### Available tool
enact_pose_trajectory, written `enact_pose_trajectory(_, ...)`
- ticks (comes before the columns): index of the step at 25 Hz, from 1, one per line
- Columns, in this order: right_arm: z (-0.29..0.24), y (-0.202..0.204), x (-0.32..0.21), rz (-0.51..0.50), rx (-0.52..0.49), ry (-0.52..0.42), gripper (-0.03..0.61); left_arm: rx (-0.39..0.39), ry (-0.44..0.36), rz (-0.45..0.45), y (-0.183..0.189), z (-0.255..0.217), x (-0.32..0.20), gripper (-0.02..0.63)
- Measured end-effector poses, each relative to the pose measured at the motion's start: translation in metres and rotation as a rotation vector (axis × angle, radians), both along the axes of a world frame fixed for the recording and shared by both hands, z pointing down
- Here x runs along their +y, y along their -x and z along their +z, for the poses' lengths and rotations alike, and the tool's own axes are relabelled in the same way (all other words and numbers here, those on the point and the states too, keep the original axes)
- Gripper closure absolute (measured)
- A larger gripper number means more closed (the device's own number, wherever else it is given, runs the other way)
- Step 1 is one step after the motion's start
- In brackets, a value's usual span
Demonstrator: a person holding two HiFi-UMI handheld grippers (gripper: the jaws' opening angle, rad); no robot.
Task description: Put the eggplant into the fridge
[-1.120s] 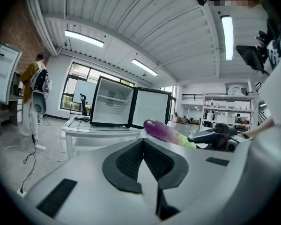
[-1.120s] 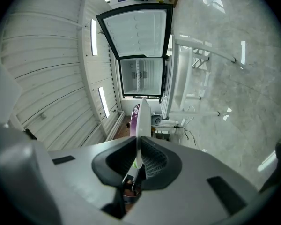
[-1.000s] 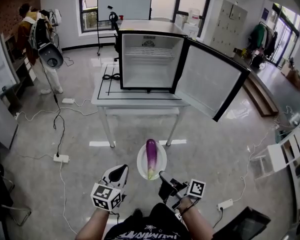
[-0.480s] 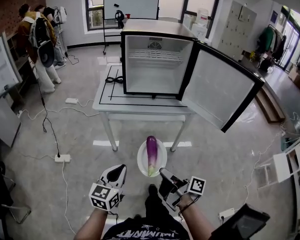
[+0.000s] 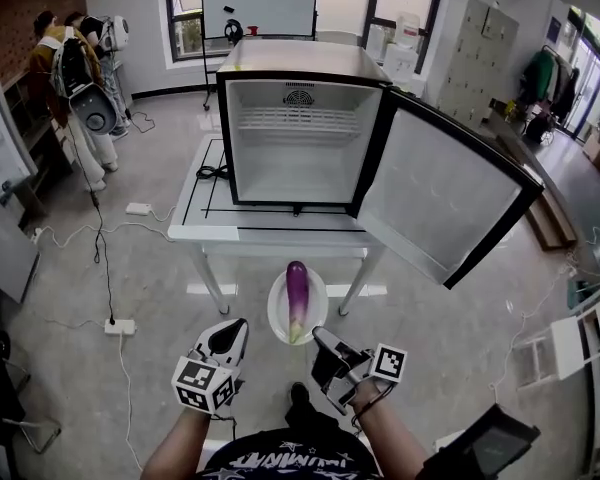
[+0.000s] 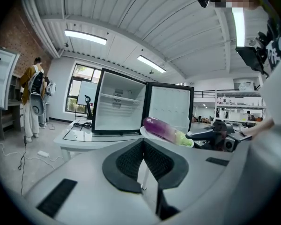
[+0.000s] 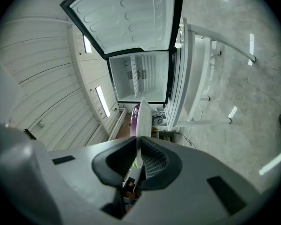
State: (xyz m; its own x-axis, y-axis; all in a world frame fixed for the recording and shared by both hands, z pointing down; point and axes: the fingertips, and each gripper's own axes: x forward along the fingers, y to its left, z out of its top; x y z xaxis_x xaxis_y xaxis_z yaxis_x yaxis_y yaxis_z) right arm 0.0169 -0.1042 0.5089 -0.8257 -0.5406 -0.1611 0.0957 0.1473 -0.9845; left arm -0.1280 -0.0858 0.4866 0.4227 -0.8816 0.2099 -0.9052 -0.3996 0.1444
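On plate (image 5: pixel 276 310), eggplant (image 5: pixel 297 296) lengthwise toward fridge (image 5: pixel 300 158)

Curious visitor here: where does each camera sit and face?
Head view: on the person's head, facing down at left hand-held gripper, right hand-held gripper, plate, eggplant, fridge.
Left gripper view: on that gripper, along its shut jaws toward the fridge.
Right gripper view: on its gripper, rolled sideways; jaws clamp the plate.
All show fridge and eggplant.
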Motion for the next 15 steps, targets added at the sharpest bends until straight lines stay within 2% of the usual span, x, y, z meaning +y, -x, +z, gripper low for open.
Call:
enact_pose_trajectory(7, -0.006, -0.017, -0.062, -0.034, 0.002, 0.005, 0.555, 0.006, -0.008, -0.028, -0.019, -0.012, -0.060, 0.604)
enact_pose_trajectory(15, 0.001, -0.025, -0.112, -0.083, -0.005, 0.021, 0.555, 0.005, 0.007, -0.085, -0.028, -0.008, -0.105, 0.604)
